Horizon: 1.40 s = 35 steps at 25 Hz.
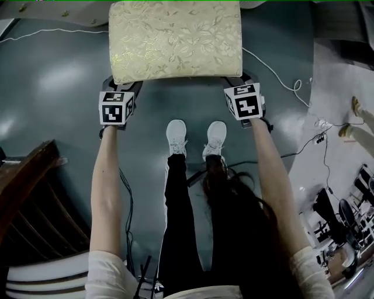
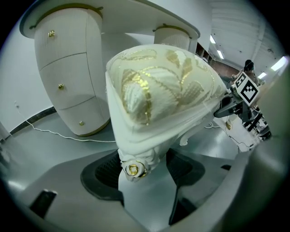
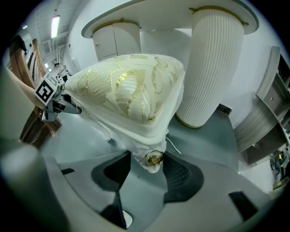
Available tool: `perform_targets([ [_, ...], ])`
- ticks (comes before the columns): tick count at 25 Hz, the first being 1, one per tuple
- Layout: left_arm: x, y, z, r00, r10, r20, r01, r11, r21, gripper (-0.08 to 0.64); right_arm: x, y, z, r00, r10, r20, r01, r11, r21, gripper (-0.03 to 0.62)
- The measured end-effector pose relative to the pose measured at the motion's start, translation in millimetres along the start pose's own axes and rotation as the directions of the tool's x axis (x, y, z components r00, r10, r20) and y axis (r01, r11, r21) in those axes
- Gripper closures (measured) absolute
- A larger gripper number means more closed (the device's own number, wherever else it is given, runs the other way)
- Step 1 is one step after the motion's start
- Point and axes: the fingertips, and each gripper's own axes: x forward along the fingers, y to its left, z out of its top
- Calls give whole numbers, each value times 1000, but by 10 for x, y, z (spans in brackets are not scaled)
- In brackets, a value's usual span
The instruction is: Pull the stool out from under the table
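Note:
The stool (image 1: 175,41) has a cream cushion with gold leaf embroidery and white carved legs. It stands on the grey floor right in front of my feet, its far edge near the white table (image 1: 64,10). My left gripper (image 1: 124,86) is shut on the near left corner leg (image 2: 136,168), whose gold rose ornament sits between the dark pads. My right gripper (image 1: 245,77) is shut the same way on the near right corner leg (image 3: 152,159). Behind the stool (image 2: 158,95) stand the table's drawer pedestal (image 2: 68,68) and its ribbed pedestal (image 3: 213,63).
A white cable (image 1: 280,79) runs across the floor to the stool's right, another white cable (image 1: 47,30) at upper left. Dark wooden furniture (image 1: 29,193) stands at lower left. My white shoes (image 1: 176,135) are just behind the stool. Black cables and equipment (image 1: 345,222) lie at right.

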Motion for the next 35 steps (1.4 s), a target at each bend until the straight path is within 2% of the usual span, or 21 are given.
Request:
perform_targets([
  [13, 30, 41, 18, 997, -28, -66, 29, 999, 15, 239, -19, 53, -51, 999, 13, -44, -11, 999, 43, 357],
  [35, 14, 28, 25, 997, -8, -83, 8, 1000, 4, 239, -23, 37, -31, 998, 30, -58, -28, 999, 41, 356],
])
